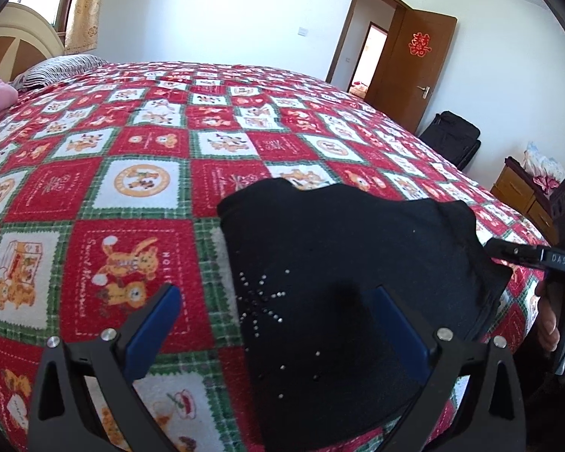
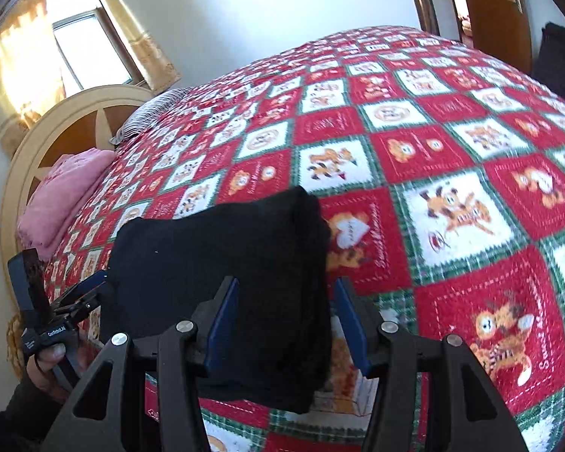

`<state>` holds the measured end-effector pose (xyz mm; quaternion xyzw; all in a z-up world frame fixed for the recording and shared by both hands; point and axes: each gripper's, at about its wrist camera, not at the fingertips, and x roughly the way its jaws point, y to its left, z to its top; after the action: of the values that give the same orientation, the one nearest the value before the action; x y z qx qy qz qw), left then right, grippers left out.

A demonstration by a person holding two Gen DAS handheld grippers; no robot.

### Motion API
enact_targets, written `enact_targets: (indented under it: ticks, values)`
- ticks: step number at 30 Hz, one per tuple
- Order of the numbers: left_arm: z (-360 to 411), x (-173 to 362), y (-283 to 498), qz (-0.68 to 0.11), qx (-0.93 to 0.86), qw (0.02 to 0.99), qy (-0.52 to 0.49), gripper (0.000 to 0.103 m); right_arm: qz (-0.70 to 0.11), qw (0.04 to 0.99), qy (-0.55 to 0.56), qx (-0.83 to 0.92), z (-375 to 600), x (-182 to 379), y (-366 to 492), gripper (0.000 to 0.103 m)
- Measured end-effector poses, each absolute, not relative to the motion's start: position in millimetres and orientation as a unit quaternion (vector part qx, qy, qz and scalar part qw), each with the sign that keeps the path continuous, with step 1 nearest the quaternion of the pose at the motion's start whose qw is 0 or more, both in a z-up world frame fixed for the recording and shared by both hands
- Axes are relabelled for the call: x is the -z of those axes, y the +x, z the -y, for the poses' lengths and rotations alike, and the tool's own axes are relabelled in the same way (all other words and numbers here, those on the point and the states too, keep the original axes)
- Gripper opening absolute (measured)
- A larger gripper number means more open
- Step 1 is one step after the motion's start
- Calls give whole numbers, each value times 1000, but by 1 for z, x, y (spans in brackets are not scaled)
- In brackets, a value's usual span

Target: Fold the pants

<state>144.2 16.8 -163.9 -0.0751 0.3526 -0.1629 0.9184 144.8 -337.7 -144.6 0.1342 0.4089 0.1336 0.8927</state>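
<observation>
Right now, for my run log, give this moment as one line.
folded black fabric pants on checkered bedspread | left gripper open | right gripper open, unpinched

A big bed (image 1: 139, 173) fills the room. A blanket (image 2: 452, 158) covers its top, with red and white squares, green lines and little orange animals. Black pants (image 1: 339, 248) lie folded on the blanket, near the close edge. Small shiny dots make a star on the pants. A pink folded cloth (image 2: 62, 192) and a striped pillow (image 2: 147, 116) lie by the headboard (image 2: 52, 128).
</observation>
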Motion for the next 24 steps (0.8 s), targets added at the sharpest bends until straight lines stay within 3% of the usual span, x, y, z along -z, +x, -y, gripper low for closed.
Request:
enact_targets:
  ticks: [16,19,21,24]
  values:
    - [-13,172,160,-358,170,915,-80,103,-426,862,202,-187,340,181,158,54]
    - [-16,171,157,-355,175,914,-92,91,-425,857,217,-193,343,183,159,52]
    - [-16,171,156,-356,192,908,-106,75,-423,856,225,-196,345,185,159,51]
    - [-14,172,155,-357,202,905,-115,70,-420,854,231,-204,348,188,161,49]
